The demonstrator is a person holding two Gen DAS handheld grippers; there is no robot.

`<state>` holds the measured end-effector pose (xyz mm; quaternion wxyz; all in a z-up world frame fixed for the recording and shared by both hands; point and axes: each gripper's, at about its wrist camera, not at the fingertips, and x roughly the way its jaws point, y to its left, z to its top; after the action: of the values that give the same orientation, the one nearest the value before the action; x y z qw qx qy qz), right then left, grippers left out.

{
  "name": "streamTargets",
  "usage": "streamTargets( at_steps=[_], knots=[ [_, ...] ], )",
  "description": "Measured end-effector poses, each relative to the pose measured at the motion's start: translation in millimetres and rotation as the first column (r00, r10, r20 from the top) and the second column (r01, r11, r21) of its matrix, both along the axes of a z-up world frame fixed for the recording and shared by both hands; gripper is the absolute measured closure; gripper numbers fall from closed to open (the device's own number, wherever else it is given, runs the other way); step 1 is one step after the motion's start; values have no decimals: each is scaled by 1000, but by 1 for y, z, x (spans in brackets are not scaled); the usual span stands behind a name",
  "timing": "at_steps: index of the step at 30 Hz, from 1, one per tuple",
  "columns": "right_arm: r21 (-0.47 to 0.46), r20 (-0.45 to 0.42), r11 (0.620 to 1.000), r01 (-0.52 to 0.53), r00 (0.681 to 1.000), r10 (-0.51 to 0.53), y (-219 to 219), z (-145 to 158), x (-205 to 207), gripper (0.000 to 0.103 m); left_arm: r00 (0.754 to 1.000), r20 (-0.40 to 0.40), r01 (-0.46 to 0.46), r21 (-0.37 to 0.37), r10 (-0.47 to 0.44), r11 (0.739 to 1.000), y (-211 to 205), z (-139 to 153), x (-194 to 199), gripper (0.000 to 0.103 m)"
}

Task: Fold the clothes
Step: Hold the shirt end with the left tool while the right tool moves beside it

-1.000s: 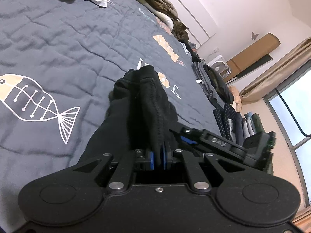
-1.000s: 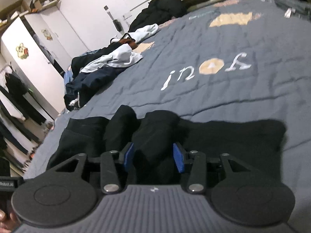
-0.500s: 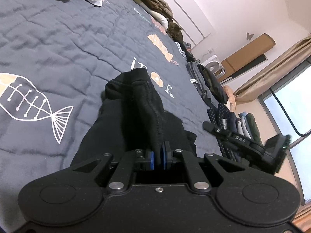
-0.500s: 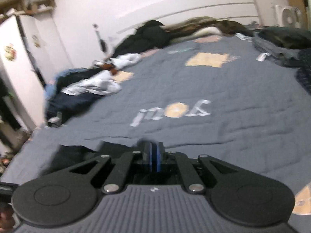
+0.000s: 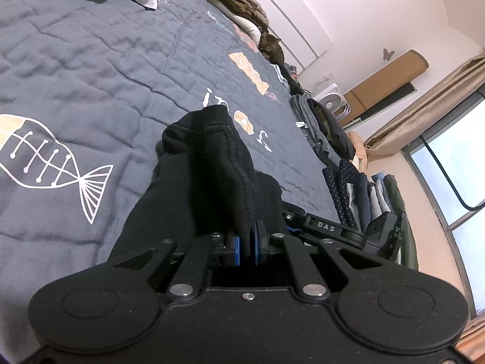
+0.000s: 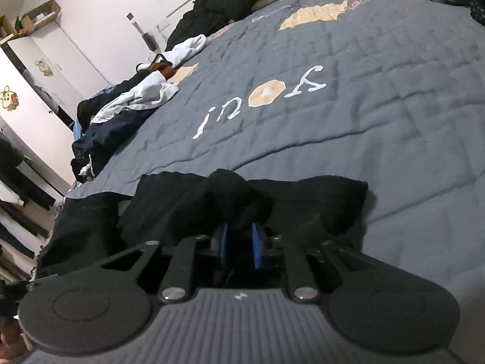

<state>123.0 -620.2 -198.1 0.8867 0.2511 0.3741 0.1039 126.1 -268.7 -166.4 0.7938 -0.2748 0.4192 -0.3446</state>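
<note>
Left claw [image 5: 247, 244] clamped on black garment [image 5: 212, 163]; right claw [image 6: 239, 244] — just reopening — fabric between its pads

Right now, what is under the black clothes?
The black garment lies on the grey quilt, near its printed letters. Whatever quilt print sits directly beneath the garment is covered.

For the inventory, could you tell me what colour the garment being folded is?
Black garment, shown best in the right wrist view.
</note>
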Motion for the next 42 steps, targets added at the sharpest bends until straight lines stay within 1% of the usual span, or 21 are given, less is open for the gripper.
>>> streamTargets(
  at_steps=[3,5,8,13,15,16,17,20,22,25,26,28,30,31,33,34,36,37,38,40,42],
  knots=[
    [-5,0,1000,6,1000,-6,-2,-1,0,83,1000,3,1,2,-1,1000,0,1,0,95],
    [-19,6,1000,21,1000,-21,-4,1,0,77,1000,4,1,3,-1,1000,-1,1,-1,95],
    [-25,13,999,38,999,-38,-6,0,1,73,1000,5,1,4,-1,1000,-1,0,-1,95],
    [-57,41,998,35,999,-33,0,-5,2,71,1000,8,4,6,-4,1000,0,0,-1,95],
    [-9,38,999,38,999,-38,-1,-6,3,77,1000,8,3,7,-4,1000,0,0,-1,95],
    [15,36,999,41,998,-41,-2,-6,3,91,1000,8,3,8,-3,1000,0,0,-1,95],
    [46,30,998,51,998,-52,-4,-6,3,98,1000,9,3,9,-3,1000,0,1,-1,95],
    [58,28,994,98,995,-99,-13,6,1,99,1000,8,1,7,-2,1000,0,1,-1,95],
    [42,56,991,126,990,-128,-21,22,-5,99,1000,8,1,7,-1,1000,0,1,-1,95],
    [-36,122,988,150,982,-145,-29,48,-15,99,1000,7,2,8,-2,1000,-1,0,-1,95],
    [-117,149,978,170,977,-152,-28,56,-18,99,1000,7,3,9,-3,1000,-1,0,-1,95],
    [-265,172,942,205,972,-163,-26,60,-20,99,1000,7,3,10,-3,1000,0,0,0,95],
    [-185,104,966,181,981,-164,-38,51,-17,99,1000,7,3,10,-3,1000,0,1,0,95],
    [-126,82,978,166,984,-156,-43,46,-17,98,1000,7,3,9,-3,1000,0,1,0,95],
    [-52,25,995,88,996,-87,-45,36,-14,95,1000,7,3,10,-4,1000,0,0,0,95],
    [-10,0,998,54,999,-54,-44,31,-12,95,1000,6,4,10,-4,1000,-1,0,0,95],
    [62,-3,997,45,999,-45,-46,22,-11,93,1000,5,5,10,-5,1000,0,0,-1,95],
    [86,-18,995,55,998,-53,-47,17,-8,87,1000,6,5,10,-5,1000,0,1,-1,95],
    [109,-33,992,65,998,-62,-48,12,-6,78,1000,7,6,10,-6,1000,0,1,-1,95],
    [155,-62,984,85,995,-76,-51,3,-2,68,1000,8,6,9,-6,1000,0,1,-1,95],
    [187,-73,979,82,995,-70,-48,-2,-2,64,1000,8,7,9,-7,1000,0,1,-1,95]
  ],
)
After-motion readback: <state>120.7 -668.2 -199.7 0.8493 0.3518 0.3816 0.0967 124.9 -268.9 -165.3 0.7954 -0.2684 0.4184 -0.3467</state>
